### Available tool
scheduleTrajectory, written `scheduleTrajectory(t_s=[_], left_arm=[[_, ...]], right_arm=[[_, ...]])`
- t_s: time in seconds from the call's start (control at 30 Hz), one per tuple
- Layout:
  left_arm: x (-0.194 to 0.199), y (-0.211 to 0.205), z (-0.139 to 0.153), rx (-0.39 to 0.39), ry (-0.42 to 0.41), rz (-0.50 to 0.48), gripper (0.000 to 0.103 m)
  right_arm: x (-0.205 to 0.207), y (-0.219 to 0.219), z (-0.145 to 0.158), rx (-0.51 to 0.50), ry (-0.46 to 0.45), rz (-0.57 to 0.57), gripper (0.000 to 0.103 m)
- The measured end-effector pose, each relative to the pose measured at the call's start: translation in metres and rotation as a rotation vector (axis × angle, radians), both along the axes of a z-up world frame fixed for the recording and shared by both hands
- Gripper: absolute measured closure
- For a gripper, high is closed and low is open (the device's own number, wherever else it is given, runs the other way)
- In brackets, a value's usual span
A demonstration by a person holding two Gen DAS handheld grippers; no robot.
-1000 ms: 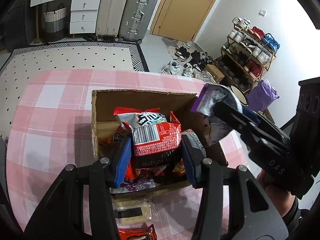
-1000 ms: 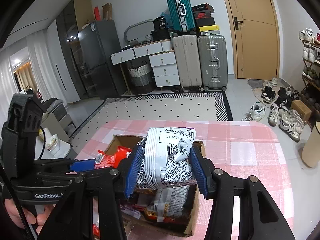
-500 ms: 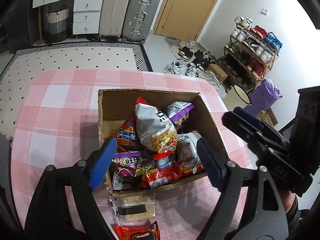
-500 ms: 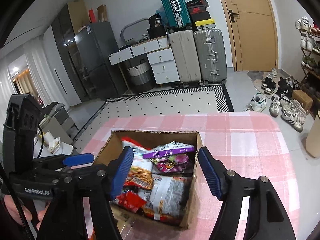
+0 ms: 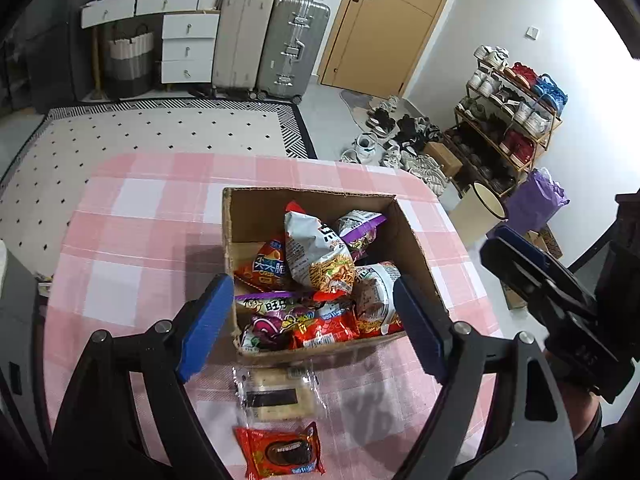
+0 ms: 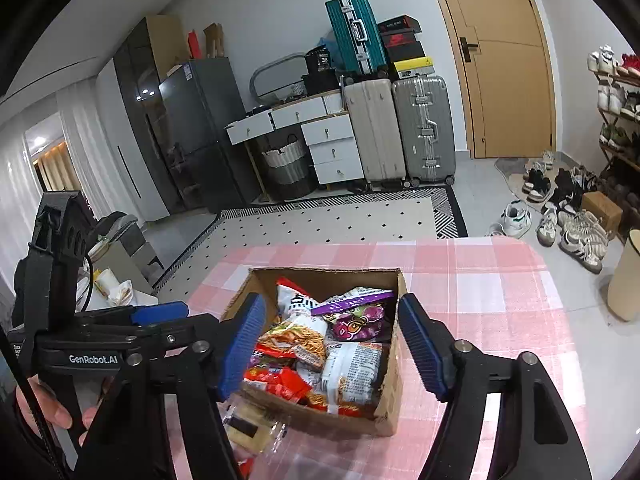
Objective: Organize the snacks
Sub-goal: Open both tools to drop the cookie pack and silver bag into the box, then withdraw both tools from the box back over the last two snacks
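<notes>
A pink-and-white checked cloth (image 5: pixel 132 240) covers the tabletop (image 6: pixel 500 292), and an open cardboard box (image 5: pixel 256 216) sits near its middle, filled with snack bags: a white noodle bag (image 5: pixel 316 252) stands tilted on top, a purple bag (image 5: pixel 358 226) lies behind it toward the far wall, and an orange bag (image 5: pixel 268 266) rests at the left. Just in front of the box, on the cloth, lie a clear-wrapped biscuit pack (image 5: pixel 276 396) and, nearer the camera, a red cookie pack (image 5: pixel 280 450). The left gripper (image 5: pixel 312 328) hangs over the box's near edge, its fingers wide apart and clamped on nothing. The right gripper (image 6: pixel 332 344) hovers above the box too, its jaws opening, with no bag pressed between the blue pads. Beyond the tabletop spreads a white dotted rug (image 5: pixel 160 132) with a black patterned border. Against the far wall stand white drawers (image 6: pixel 328 140), two pale suitcases (image 6: pixel 400 128), a teal suitcase (image 6: pixel 352 36) stacked above, and a dark fridge (image 6: pixel 200 136). A wooden door (image 6: pixel 508 60) is shut, and a shoe rack (image 5: pixel 508 120) stands at the right, with loose shoes (image 5: pixel 396 140) on the floor.
</notes>
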State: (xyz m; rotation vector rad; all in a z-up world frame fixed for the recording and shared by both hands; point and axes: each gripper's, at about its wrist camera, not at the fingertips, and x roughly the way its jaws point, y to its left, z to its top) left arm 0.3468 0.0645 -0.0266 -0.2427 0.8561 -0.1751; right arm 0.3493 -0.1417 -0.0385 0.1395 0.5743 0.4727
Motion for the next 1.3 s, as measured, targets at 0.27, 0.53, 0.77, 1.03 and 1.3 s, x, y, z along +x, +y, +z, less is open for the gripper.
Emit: scheduleTrajectory(t_s=[0.27, 0.53, 0.77, 1.03, 1.3], left_arm=[[-0.035, 0.003, 0.018, 0.011, -0.03, 0.024, 0.02], [-0.078, 0.013, 0.023, 0.051, -0.063, 0.052, 0.015], [-0.113, 0.025, 0.031, 0.056, -0.124, 0.104, 0.001], [-0.14, 0.025, 0.019, 0.079, -0.135, 0.137, 0.001], [-0.141, 0.024, -0.019, 0.067, -0.073, 0.143, 0.001]], right_arm=[[-0.04, -0.007, 0.016, 0.026, -0.049, -0.015, 0.02], [-0.085, -0.005, 0.029, 0.039, -0.108, -0.014, 0.008], [-0.117, -0.012, 0.027, 0.083, -0.156, -0.034, 0.003], [-0.138, -0.024, 0.012, 0.11, -0.155, -0.017, 0.003], [-0.142, -0.03, -0.002, 0.078, -0.147, -0.025, 0.003]])
